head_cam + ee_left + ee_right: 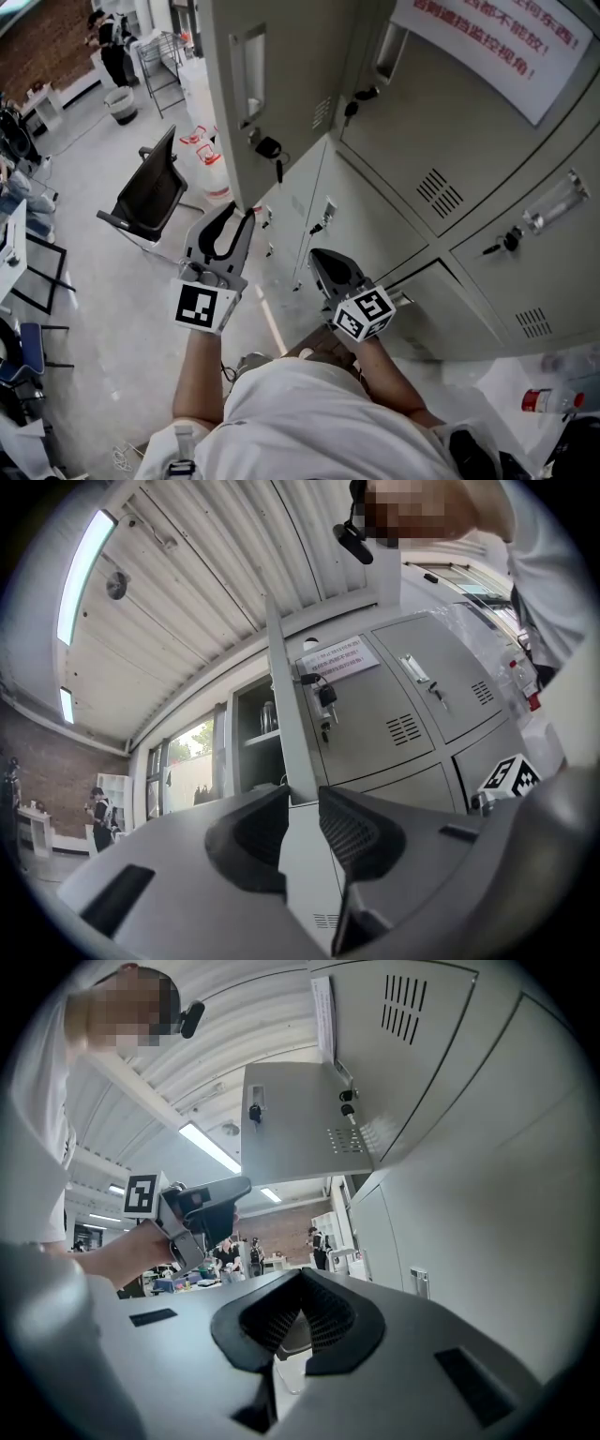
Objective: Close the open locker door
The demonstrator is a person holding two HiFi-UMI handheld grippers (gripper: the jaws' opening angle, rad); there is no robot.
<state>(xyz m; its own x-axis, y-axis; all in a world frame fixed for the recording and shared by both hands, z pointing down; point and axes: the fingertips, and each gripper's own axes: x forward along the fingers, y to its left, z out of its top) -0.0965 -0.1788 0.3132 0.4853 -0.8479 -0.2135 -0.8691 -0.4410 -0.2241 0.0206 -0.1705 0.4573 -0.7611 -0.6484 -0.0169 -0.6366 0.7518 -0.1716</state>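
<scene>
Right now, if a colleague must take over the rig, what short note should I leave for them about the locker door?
Left gripper: tongs apart, astride the free edge of the open locker door; no firm grip visible.
Right gripper: tongs shut, empty, held low before the lower lockers.
Done: door reached, not closed.
Left to do: swing the door shut, probably with the left gripper.
</scene>
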